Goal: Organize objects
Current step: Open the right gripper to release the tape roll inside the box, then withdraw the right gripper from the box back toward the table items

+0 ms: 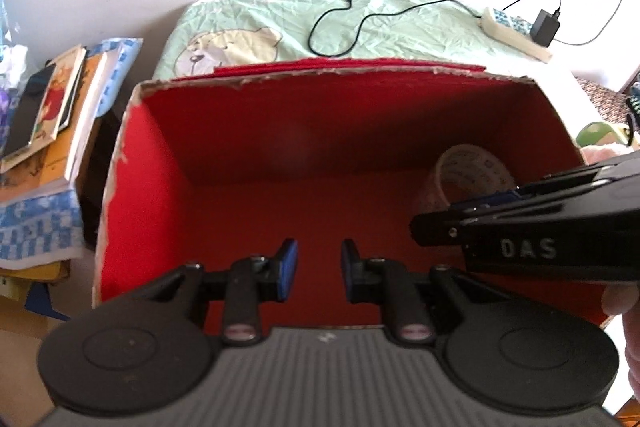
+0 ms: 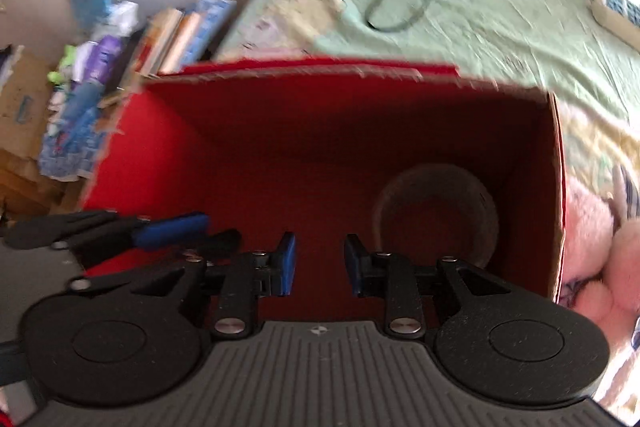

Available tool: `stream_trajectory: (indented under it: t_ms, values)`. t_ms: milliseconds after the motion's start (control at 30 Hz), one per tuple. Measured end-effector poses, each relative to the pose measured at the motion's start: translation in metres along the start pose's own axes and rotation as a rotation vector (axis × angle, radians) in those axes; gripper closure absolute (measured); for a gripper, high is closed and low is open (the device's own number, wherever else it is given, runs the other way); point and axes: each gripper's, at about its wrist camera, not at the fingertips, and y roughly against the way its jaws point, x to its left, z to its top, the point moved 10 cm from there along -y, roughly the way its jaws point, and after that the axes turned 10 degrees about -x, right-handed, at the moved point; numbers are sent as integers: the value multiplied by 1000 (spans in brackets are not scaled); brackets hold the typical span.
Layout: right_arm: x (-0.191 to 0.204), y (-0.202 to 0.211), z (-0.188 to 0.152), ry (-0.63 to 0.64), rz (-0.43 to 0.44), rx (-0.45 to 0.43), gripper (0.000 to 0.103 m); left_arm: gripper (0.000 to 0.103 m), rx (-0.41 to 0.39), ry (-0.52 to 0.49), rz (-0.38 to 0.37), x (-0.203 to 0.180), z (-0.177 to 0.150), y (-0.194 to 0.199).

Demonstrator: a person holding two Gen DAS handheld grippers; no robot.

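Observation:
An open red cardboard box [image 1: 224, 147] [image 2: 248, 131] with a torn rim fills both views. Inside it, at the right, lies a roll of tape [image 1: 464, 175] [image 2: 436, 211]. My left gripper [image 1: 319, 269] hovers over the box's near side, open, with nothing between its blue pads. My right gripper [image 2: 320, 265] is open and empty too, just left of the roll. In the left wrist view the right gripper's body comes in from the right and covers part of the roll. The right wrist view is blurred.
The box rests on a bed with a pale green sheet [image 1: 384, 31] [image 2: 500, 39]. A black cable [image 1: 360, 23] and a power strip [image 1: 516, 33] lie behind it. Stacked books [image 1: 52, 99] sit to the left. A pink plush toy [image 2: 600, 247] lies to the right.

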Motion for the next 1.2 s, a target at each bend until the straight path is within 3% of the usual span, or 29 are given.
stream_trajectory:
  t_ms: [167,233,433,667,1200]
  values:
    - [-20,-2,0,-57,-48,-12,81,83,5,7,27,2,-1,0]
    - [-22,-1,-1,-71,-41,-19,81,73,3,5,37,1,-1,2]
    - [-20,9,-1,-53,-20,-56,78,65,-18,-16,77,-8,4,8]
    - [-27,35,-4,-56,1,-132,76,65,-37,-28,148,-18,6,25]
    - [-28,98,-29,-18,85,-266,72,54,-100,-6,292,-52,-10,86]
